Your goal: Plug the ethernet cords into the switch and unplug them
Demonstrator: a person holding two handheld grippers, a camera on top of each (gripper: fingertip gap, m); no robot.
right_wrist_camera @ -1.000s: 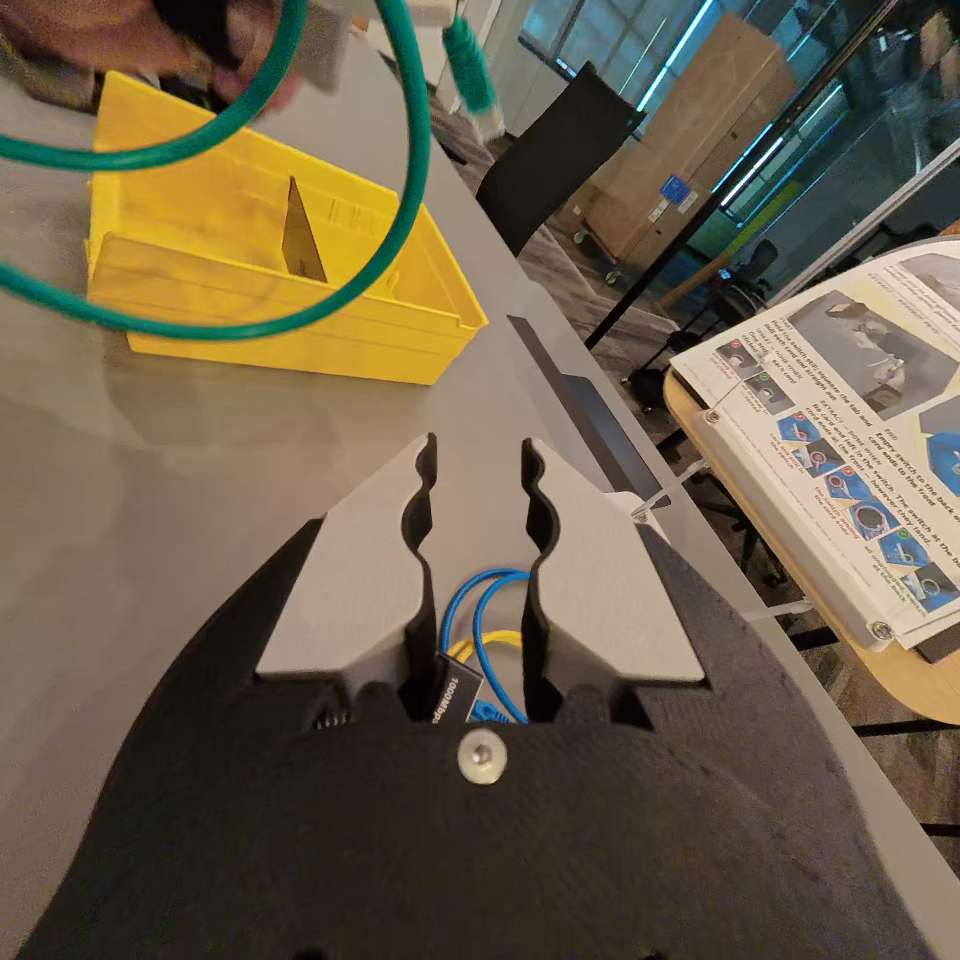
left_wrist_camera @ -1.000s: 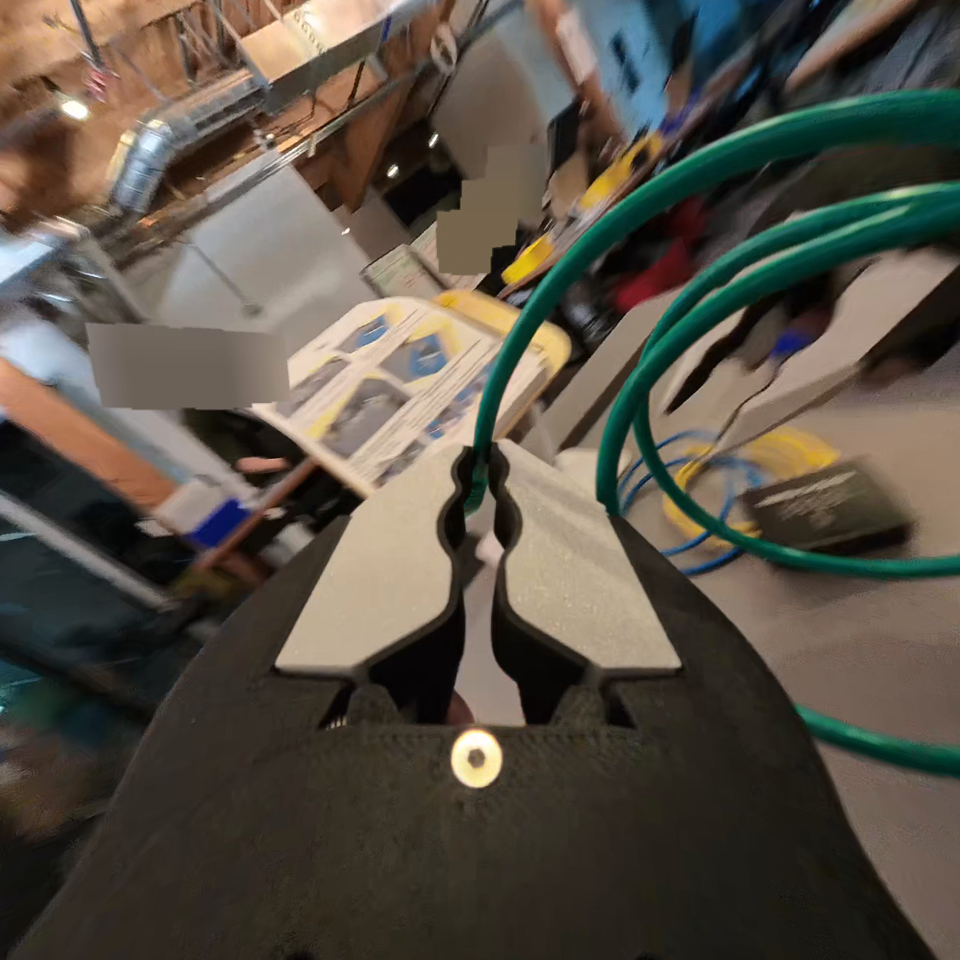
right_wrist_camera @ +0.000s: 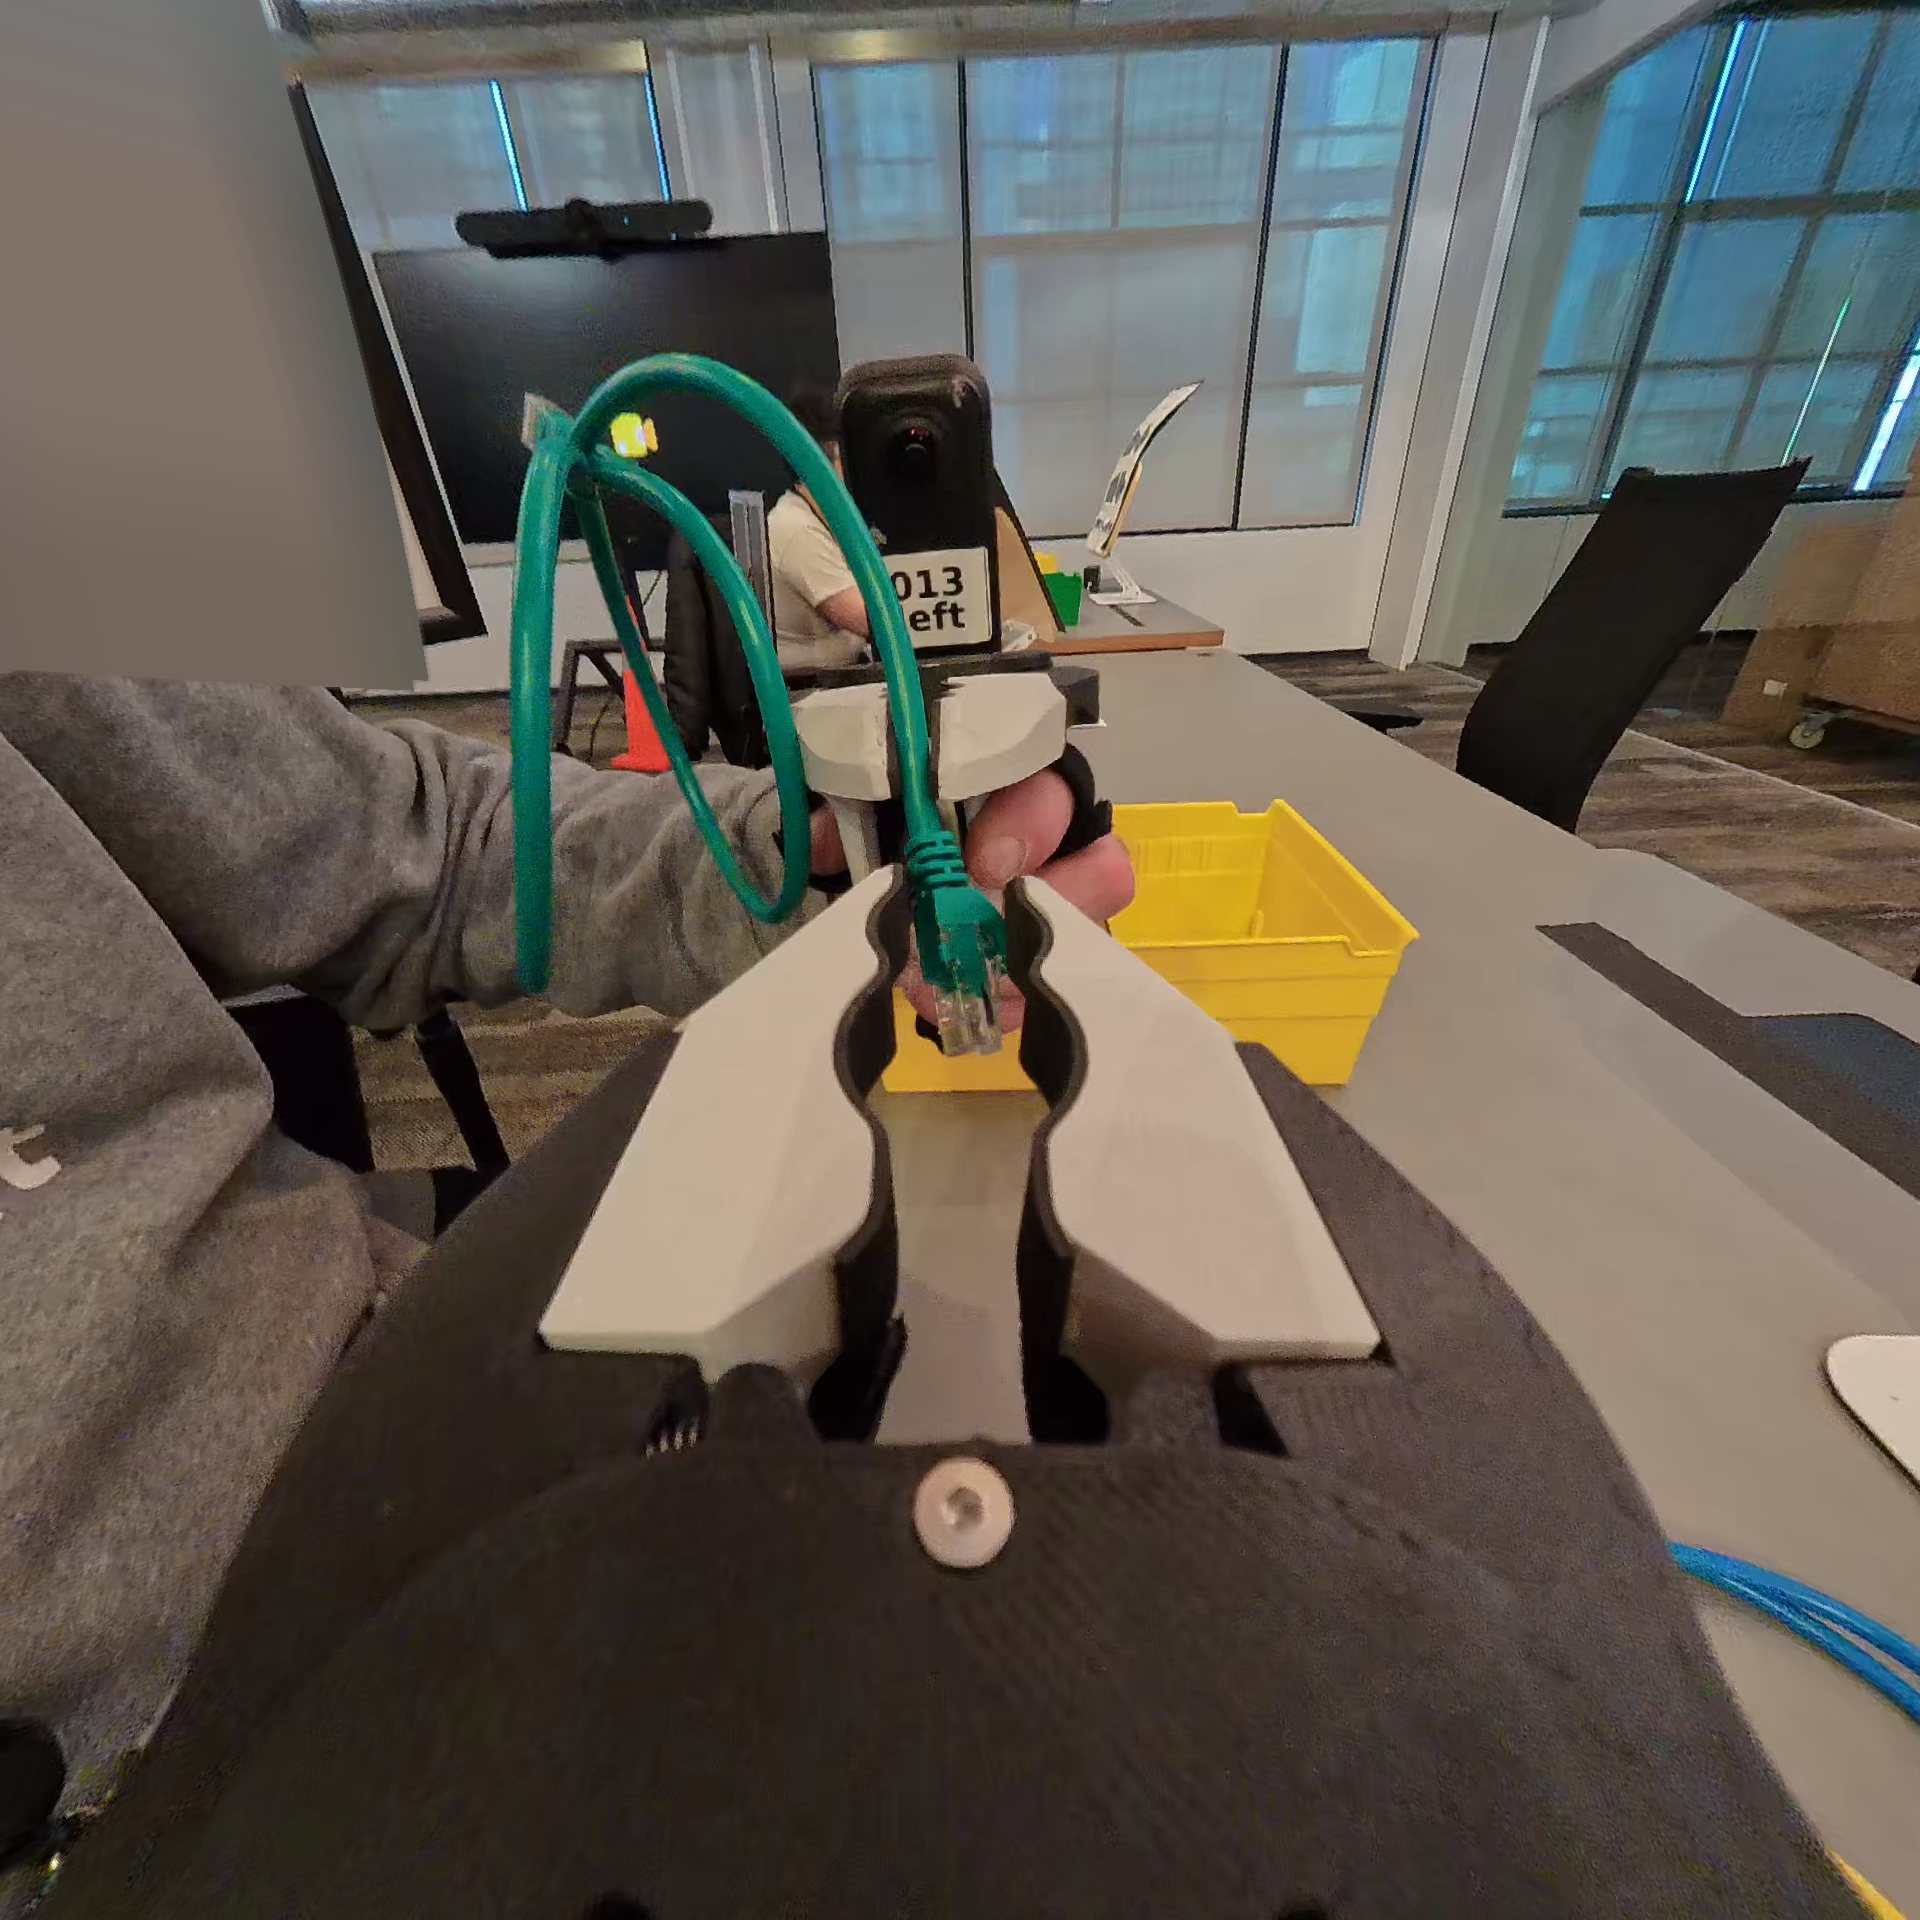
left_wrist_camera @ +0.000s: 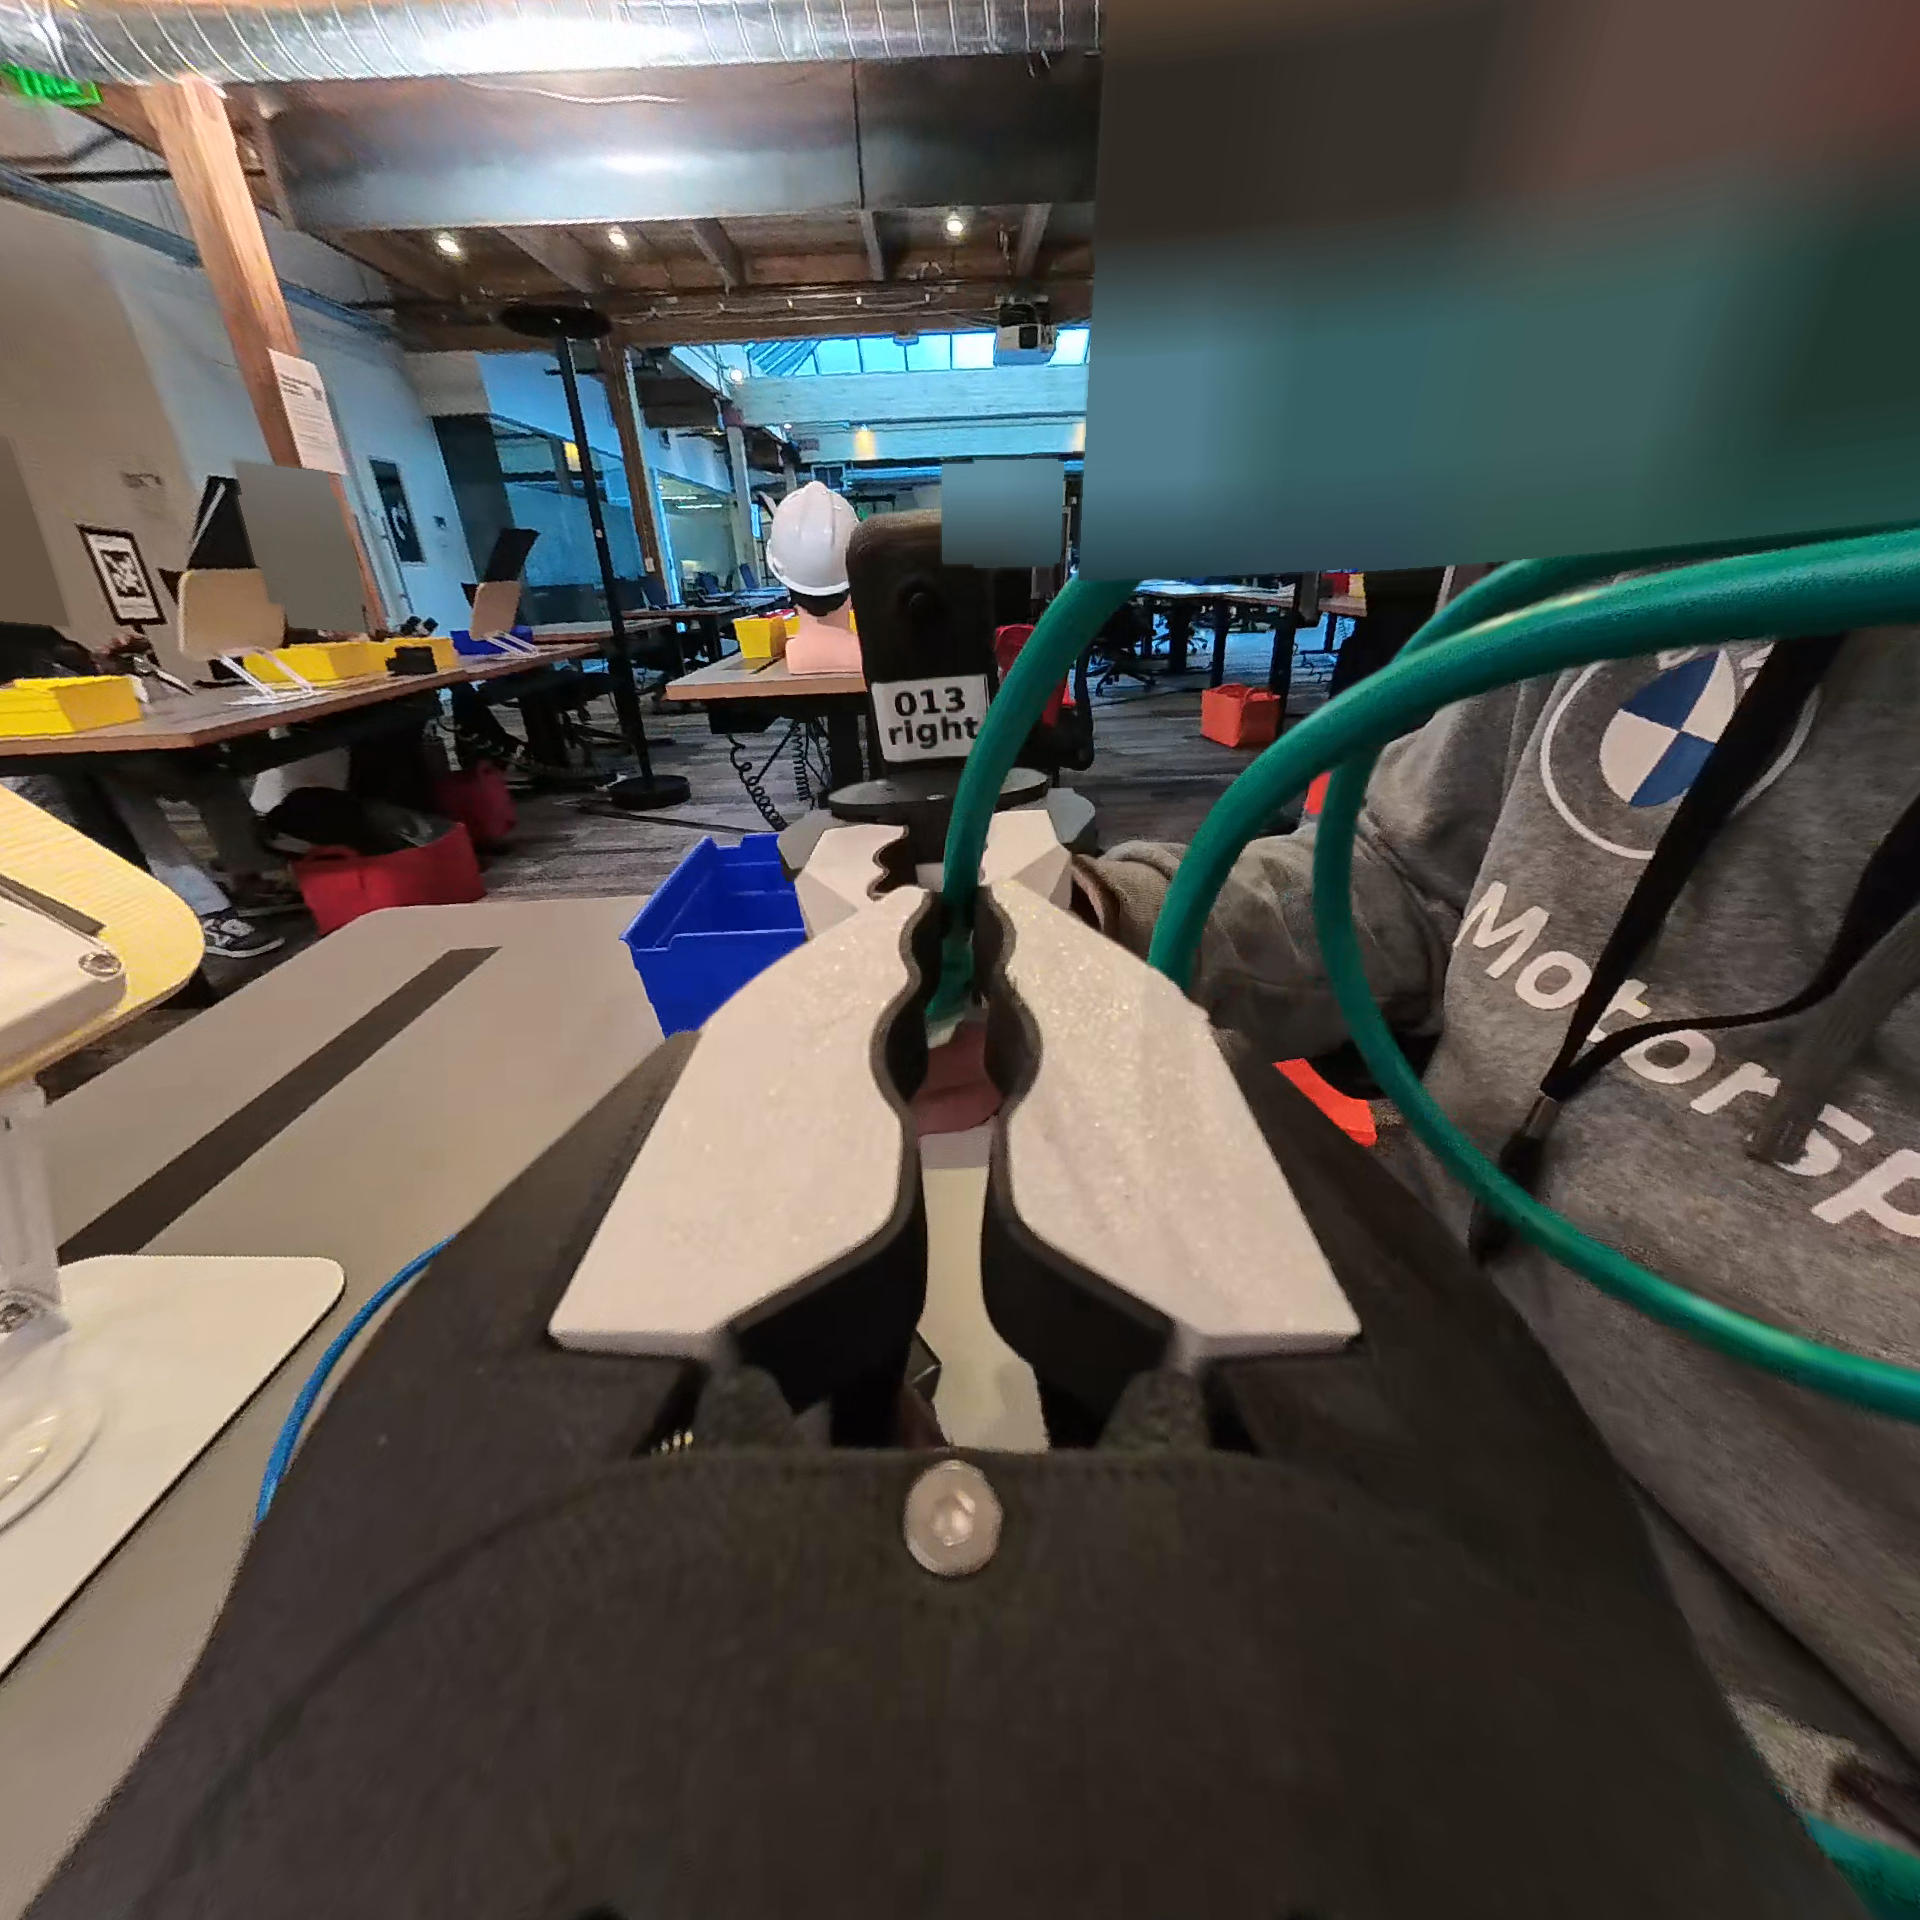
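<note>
Since a second ago both grippers have swung up to face each other, away from the table. On the left, the left gripper [left_wrist_camera: 951, 951] stays clamped narrow on the green ethernet cord [right_wrist_camera: 727, 540], its plug [right_wrist_camera: 961, 966] hanging down between the tips of the right gripper [right_wrist_camera: 956, 935], whose jaws stand apart around it, likely for a regrasp. The switch is not visible.

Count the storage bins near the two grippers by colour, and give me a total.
Yellow bin: 1
Blue bin: 1
Total: 2
</note>
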